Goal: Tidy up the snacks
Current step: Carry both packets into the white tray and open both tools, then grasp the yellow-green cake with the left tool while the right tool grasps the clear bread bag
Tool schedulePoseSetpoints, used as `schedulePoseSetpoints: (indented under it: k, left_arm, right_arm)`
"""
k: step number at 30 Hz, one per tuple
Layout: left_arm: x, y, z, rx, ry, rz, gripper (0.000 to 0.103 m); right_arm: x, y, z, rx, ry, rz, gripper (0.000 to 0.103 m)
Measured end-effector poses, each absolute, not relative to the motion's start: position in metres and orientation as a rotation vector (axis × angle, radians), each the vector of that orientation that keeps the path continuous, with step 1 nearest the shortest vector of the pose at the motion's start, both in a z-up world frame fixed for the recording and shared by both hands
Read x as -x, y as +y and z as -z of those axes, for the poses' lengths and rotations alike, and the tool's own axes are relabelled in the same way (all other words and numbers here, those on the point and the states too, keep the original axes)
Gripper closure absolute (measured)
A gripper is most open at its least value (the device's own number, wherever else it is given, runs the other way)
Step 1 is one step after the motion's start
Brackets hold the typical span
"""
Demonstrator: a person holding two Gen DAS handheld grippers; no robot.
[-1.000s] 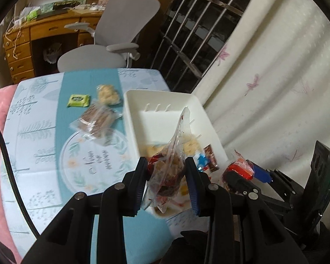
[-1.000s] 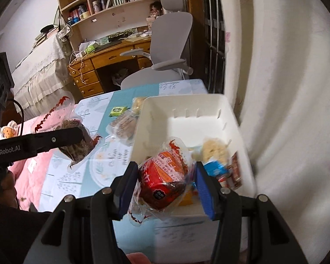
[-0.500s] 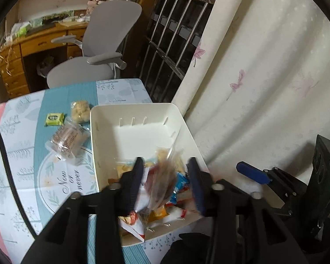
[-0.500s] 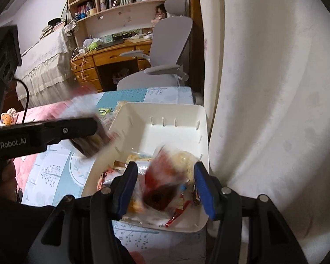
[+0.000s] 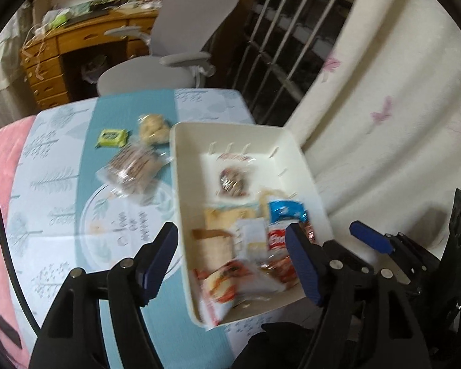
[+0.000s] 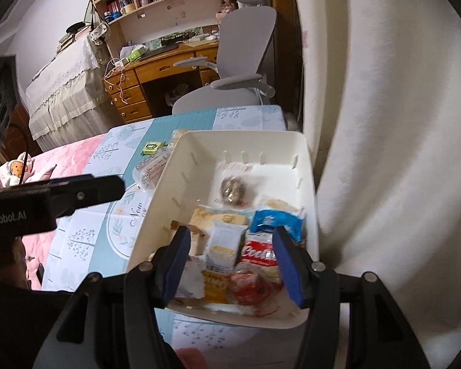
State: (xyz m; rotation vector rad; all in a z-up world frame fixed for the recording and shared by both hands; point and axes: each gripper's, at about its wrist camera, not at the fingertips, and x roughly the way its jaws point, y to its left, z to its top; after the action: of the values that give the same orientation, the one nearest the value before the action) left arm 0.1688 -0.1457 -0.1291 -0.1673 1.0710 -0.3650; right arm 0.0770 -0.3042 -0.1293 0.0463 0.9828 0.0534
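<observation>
The left gripper [image 5: 232,259] is hovering over the near end of the white bin [image 5: 181,203]. Its jaws are opening and are standing wide, with nothing pressed between the blue pads [image 5: 156,259]; the packets seen between them are lying in the bin below. The right gripper [image 6: 229,266] is hanging over the same end of the white bin [image 6: 307,166], its jaws standing moderately apart. A red-filled clear packet [image 6: 250,286] is lying between the pads [image 6: 287,264], but the pads are not pressing on it.

In the left wrist view, the snacks are sitting mostly in the near half of the bin: a blue wrapper [image 5: 285,210] at 1 o'clock from the left gripper, a red cookie packet [image 5: 278,240] just right of centre, and a brown snack in clear wrap [image 5: 232,181] at 12 o'clock, apart from the pile.

Outside the bin, on the patterned tablecloth [image 5: 61,184], three items are waiting at 11 o'clock: a clear bag of brown biscuits [image 5: 132,166], a pale puffed snack [image 5: 152,129] and a green-yellow packet [image 5: 112,137].

A grey office chair [image 5: 181,40] is standing beyond the table at 12 o'clock, and a white curtain [image 5: 384,107] is hanging at 2 o'clock.
</observation>
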Motion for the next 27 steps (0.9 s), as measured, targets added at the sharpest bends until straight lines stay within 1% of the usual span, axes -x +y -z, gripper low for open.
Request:
schedulePoseSetpoints:
  k: [11,17,21,24,27]
  left_arm:
    - [-0.168,-0.045,0.142,0.158,1.154,0.294,0.032]
    - [-0.189,0.009,0.146,0.127,1.199,0.301,0.032]
    - [-0.212,0.038,0.146,0.089,1.205,0.324,0.032]
    - [-0.233,0.053,0.146,0.070,1.216,0.343,0.032]
    - [-0.258,0.064,0.151,0.065,1.243,0.353,0.032]
  right_arm:
    - [-0.096,-0.232,0.143,-0.129,1.046,-0.085,0.047]
    - [-0.111,-0.188,0.157,-0.205,1.103,-0.082,0.047]
    - [-0.127,-0.161,0.169,-0.288,1.141,-0.060,0.043]
    - [-0.140,-0.146,0.176,-0.350,1.148,-0.024,0.041]
    - [-0.154,-0.136,0.180,-0.415,1.145,0.011,0.037]
